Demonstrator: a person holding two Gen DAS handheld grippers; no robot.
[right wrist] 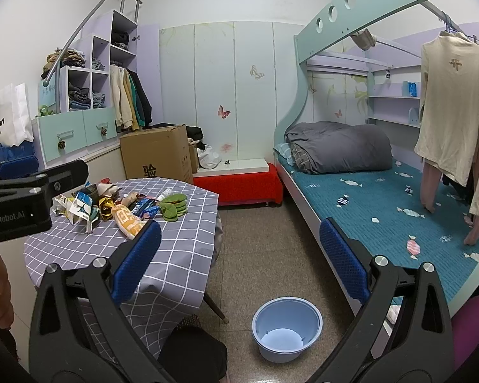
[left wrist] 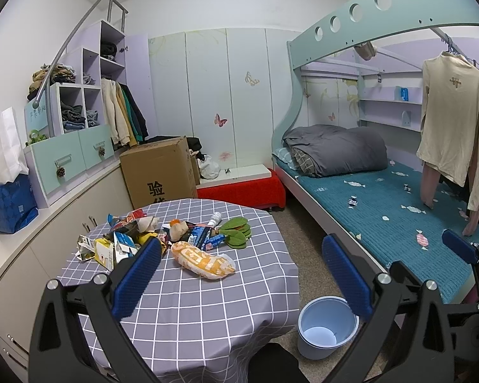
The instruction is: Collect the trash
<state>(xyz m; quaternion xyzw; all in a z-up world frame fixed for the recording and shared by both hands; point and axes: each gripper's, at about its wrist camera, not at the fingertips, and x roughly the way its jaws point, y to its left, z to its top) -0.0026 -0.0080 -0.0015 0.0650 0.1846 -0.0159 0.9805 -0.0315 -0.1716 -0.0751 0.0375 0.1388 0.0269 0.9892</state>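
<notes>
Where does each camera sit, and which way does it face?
Left wrist: on the left hand-held gripper, open over the checked table, facing the trash pile; its blue fingers show.
Right wrist: on the right hand-held gripper, open, further right, above the floor; the left gripper's body shows.
Shared: table, blue bin, bed.

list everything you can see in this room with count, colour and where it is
table: one, grey check cloth, left foreground
trash pile: several mixed wrappers and cartons, far side of table
snack bag: one, orange, on table nearest the camera
green pads: a stack, right end of pile
bin: one, light blue, empty, on floor right of table
cardboard box: one, brown, behind table
bed: one, teal cover, right side
duvet: one, grey, at the bed's far end
shirt: one, cream, hanging over bed
left gripper: open, empty
right gripper: open, empty
</notes>
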